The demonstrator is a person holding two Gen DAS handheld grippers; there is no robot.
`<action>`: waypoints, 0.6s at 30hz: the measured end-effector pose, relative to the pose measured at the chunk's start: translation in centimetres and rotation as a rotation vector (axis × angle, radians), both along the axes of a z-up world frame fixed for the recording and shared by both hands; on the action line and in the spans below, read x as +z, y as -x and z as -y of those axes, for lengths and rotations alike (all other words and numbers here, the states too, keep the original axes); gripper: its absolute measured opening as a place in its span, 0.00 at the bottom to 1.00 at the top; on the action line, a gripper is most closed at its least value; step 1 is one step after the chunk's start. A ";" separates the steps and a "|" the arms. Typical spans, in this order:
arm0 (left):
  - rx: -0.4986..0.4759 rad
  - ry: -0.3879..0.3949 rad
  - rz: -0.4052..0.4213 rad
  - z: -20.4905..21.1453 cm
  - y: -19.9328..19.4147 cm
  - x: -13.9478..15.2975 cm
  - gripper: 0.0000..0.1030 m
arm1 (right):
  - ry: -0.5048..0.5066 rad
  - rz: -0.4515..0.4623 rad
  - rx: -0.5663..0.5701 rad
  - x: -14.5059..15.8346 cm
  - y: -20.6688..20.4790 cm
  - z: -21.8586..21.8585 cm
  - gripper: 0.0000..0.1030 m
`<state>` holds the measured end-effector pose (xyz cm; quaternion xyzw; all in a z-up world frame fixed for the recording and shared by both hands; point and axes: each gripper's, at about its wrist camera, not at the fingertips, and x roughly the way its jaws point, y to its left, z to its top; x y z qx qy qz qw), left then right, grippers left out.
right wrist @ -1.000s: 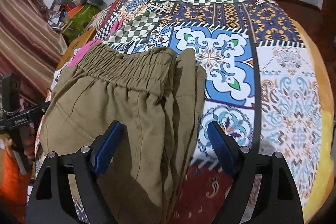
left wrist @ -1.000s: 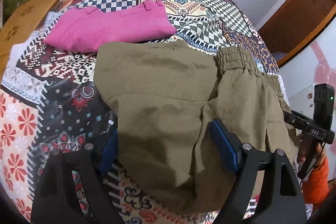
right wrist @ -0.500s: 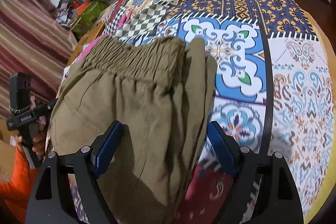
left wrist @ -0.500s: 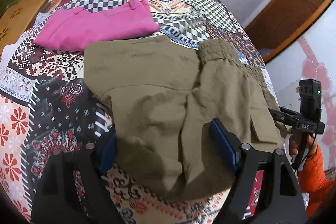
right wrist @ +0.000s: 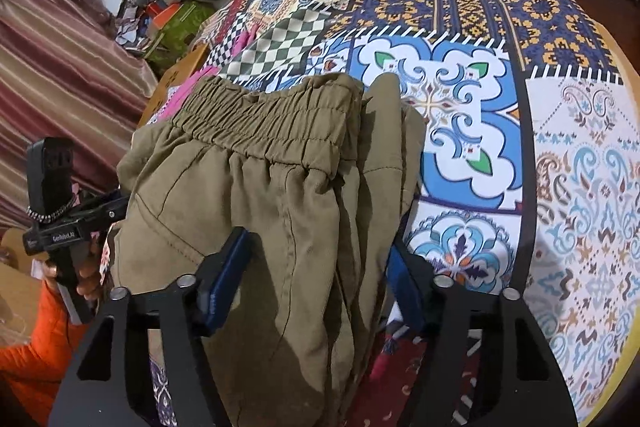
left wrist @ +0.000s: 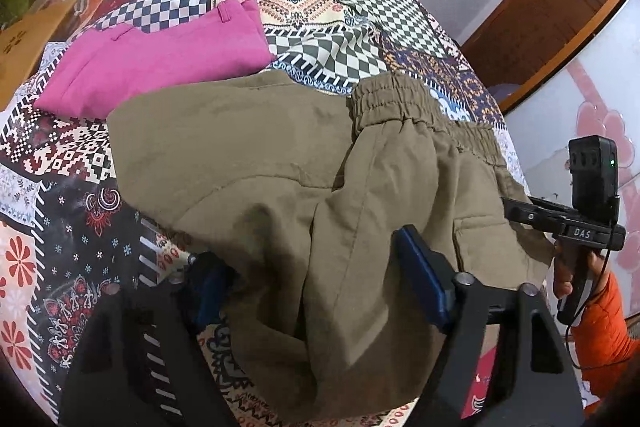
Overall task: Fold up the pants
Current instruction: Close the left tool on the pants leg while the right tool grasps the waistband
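Both grippers are straddling the near edge of the olive pants: the left gripper and the right gripper are each standing with jaws wide apart around loose cloth, pinching nothing so far as the views are showing. The pants are lying bunched on the patchwork bedspread, elastic waistband away from the grippers and a folded layer already lying over. They are looking light, soft and limp, likely sagging wherever unsupported, so taking hold at the doubled hem edge or the thicker waistband is seeming wisest. Beyond the pants, folded pink trousers are resting just beside them.
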<state>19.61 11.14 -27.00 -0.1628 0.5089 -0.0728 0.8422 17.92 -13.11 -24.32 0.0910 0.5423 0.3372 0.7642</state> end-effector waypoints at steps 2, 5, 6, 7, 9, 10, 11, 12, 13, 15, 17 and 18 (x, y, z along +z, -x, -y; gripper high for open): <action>0.003 -0.008 0.009 0.0 0.1 0.3 0.61 | 0.001 0.010 -0.006 0.3 0.0 0.1 0.44; 0.006 -0.041 0.027 0.2 0.3 0.9 0.42 | 0.010 0.035 -0.008 0.7 0.2 0.2 0.33; 0.007 -0.059 0.033 0.3 0.3 1.2 0.34 | 0.013 0.045 -0.011 0.8 0.2 0.2 0.28; 0.006 -0.063 0.037 0.4 0.2 1.3 0.29 | 0.013 0.052 -0.013 1.0 0.2 0.2 0.25; 0.004 -0.068 0.043 0.5 0.2 1.6 0.22 | 0.010 0.076 -0.018 1.5 0.3 0.3 0.19; 0.002 -0.078 0.050 0.7 0.2 1.9 0.18 | 0.009 0.088 -0.018 1.8 0.3 0.3 0.16; 0.000 -0.091 0.059 0.8 0.2 2.1 0.17 | 0.009 0.101 -0.017 2.2 0.4 0.2 0.15; -0.002 -0.102 0.067 1.0 0.2 2.4 0.14 | 0.011 0.116 -0.017 2.5 0.4 0.1 0.14; -0.004 -0.115 0.079 1.1 0.3 2.8 0.12 | 0.012 0.129 -0.016 2.9 0.3 0.0 0.13; -0.005 -0.126 0.096 1.1 0.4 3.4 0.10 | 0.022 0.161 -0.012 3.6 0.4 -0.3 0.12; -0.003 -0.129 0.110 1.1 0.5 3.9 0.09 | 0.030 0.187 -0.009 4.2 0.5 -0.6 0.12; -0.001 -0.130 0.116 1.0 0.6 4.2 0.08 | 0.030 0.197 -0.006 4.5 0.5 -0.7 0.12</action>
